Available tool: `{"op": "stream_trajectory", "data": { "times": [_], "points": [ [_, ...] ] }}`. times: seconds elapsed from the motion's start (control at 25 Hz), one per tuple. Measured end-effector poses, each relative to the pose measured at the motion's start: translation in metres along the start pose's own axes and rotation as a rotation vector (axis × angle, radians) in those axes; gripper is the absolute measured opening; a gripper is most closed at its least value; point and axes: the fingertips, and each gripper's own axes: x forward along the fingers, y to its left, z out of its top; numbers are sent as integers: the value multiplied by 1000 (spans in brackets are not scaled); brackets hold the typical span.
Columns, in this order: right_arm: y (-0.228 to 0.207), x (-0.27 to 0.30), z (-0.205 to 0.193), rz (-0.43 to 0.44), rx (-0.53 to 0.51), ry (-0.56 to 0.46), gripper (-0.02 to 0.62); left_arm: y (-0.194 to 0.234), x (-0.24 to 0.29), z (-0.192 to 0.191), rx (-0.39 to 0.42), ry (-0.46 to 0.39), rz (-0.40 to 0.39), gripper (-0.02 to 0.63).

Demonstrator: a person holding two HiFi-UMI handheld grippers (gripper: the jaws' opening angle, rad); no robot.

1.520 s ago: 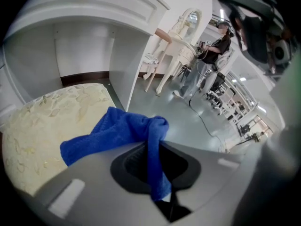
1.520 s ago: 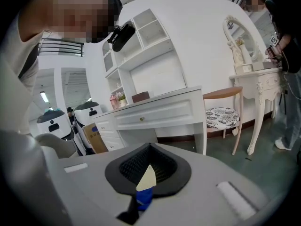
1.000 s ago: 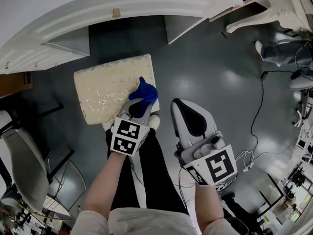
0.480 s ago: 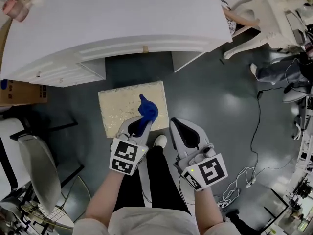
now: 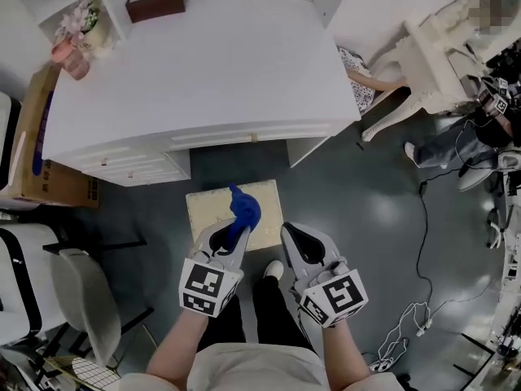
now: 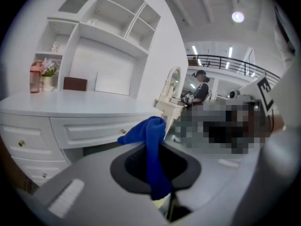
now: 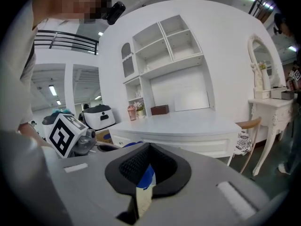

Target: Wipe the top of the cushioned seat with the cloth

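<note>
The cloth [image 5: 242, 208] is lifting off the seat [image 5: 203, 212] since a second ago, with the left gripper [image 5: 231, 225] clamping it above the cushion's right half. The right gripper [image 5: 295, 235] is hanging closed and empty alongside. Wiping well likely means pressing the cloth down flat again and sweeping across to the far edge under the desk [image 5: 203, 72].

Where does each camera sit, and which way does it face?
Head view: on the person's head, facing steeply down at the cushioned seat and white desk; forearms, legs, left tongs, right tongs show.
Left gripper view: on the left tongs, facing the desk; they grip the blue cloth.
Right gripper view: on the right tongs, shut, empty, facing the desk.
All three share the desk.
</note>
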Motion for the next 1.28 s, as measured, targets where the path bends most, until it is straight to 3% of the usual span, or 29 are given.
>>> {"op": "stream_trajectory", "data": {
  "times": [0.76,1.28],
  "points": [
    [69,-20,87,53,-99,-60,0,6,-121,127,73,-237,49,32],
    [100,-24,121,106,-118,-121,0,7,-157,157,65,-368,74,32]
  ]
}}
